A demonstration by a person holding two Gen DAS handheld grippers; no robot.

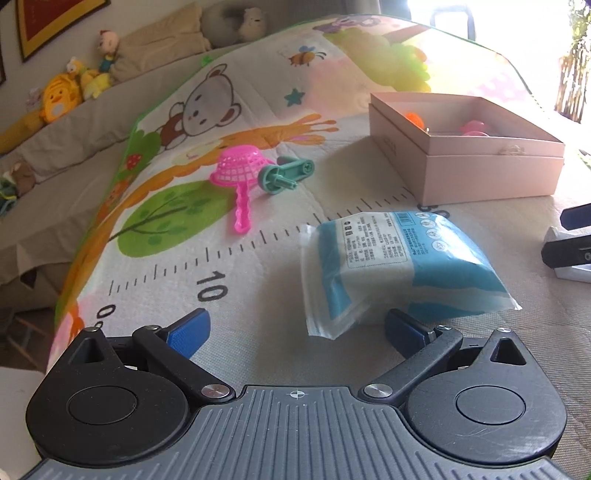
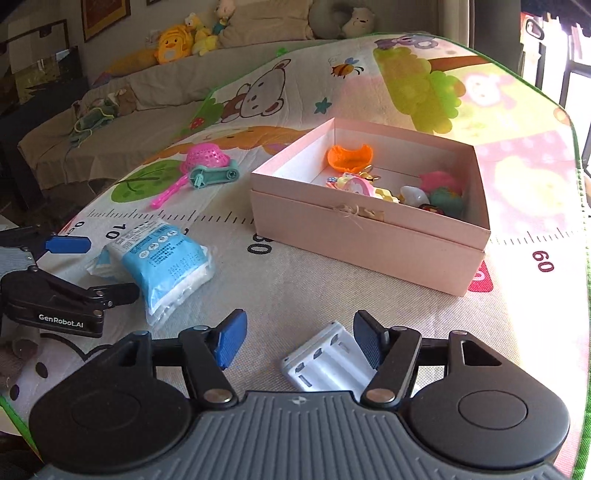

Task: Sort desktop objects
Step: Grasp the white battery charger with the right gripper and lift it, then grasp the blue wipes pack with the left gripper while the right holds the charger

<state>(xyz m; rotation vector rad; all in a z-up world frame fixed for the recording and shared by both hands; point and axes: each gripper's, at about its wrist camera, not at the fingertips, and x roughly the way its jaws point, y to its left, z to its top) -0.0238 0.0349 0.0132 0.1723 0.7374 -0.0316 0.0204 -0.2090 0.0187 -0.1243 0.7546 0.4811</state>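
Beige-covered sofa [image 2: 155, 99] with plush toys [image 2: 173, 42], framed picture [image 2: 105, 16], bright window [image 2: 576, 74] at right.

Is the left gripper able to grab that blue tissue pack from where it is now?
Probably yes. The left gripper is open, and the blue tissue pack lies just ahead on the play mat, slightly toward its right finger, with nothing between them.

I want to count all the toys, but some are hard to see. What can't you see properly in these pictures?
- Toys in the pink box: in the left wrist view its near wall hides all but orange and pink tops.
- White battery case: in the right wrist view the right gripper hides its near end.
- Print on the blue packet: too small to read in either view.
- Window side: glare washes it out in both views.
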